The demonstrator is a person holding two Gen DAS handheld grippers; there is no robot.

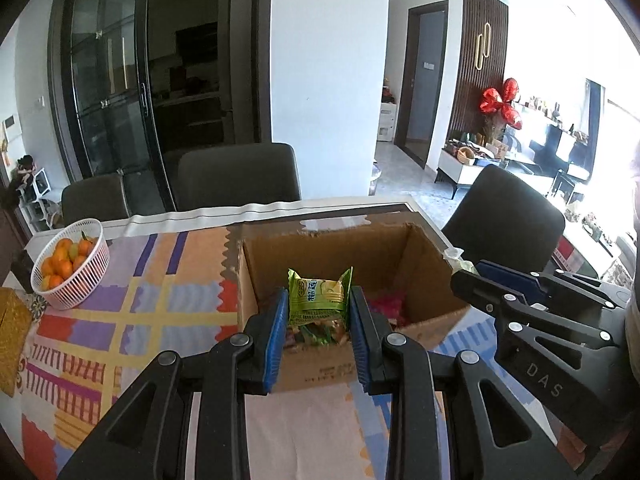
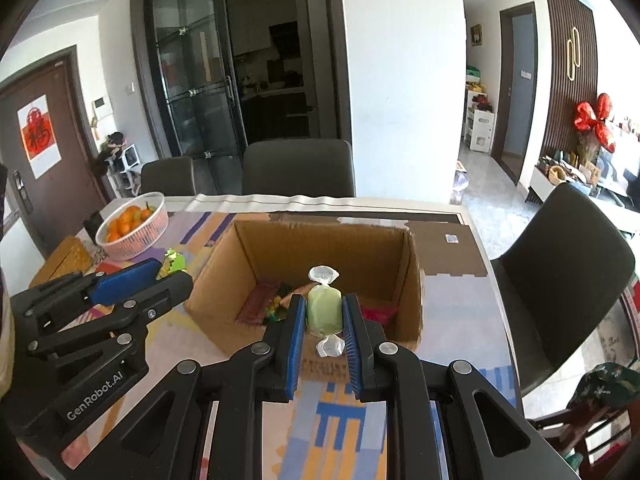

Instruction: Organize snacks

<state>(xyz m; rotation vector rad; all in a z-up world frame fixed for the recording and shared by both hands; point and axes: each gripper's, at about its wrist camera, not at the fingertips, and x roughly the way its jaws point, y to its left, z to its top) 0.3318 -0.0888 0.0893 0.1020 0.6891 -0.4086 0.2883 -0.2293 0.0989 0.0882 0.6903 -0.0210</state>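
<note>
- Cardboard box (image 1: 404, 264), open-topped, directly ahead of both my tools on the counter; inside lie mixed wrappers, one pink (image 2: 378, 314), one dark red (image 2: 258, 300), the rest too jumbled to name.
- White basket (image 1: 94, 276) of oranges (image 1: 60, 266), ahead and to the left of my left tool, well apart from the box.
- My left tool (image 1: 319, 312): closed on a green snack packet (image 1: 318, 294), held upright over the box's near edge.
- My right tool (image 2: 323, 320): closed on a pale green candy (image 2: 324, 310), held over the box's near edge.
- Counter (image 2: 452, 312): covered by a patchwork cloth in orange, purple, blue and yellow; a flattened piece of cardboard (image 2: 452, 248) lies beyond the box to the right.
- Room: three dark chairs around the far and right sides; dark glass doors (image 2: 200, 80) beyond; a white pillar (image 2: 400, 80); red balloons (image 2: 596, 120) far right.
- Green packet: crinkled foil, yellow picture and printed characters, serrated top seam.
- Candy: soft-looking pale green block, clear wrapper twisted at both ends.
</note>
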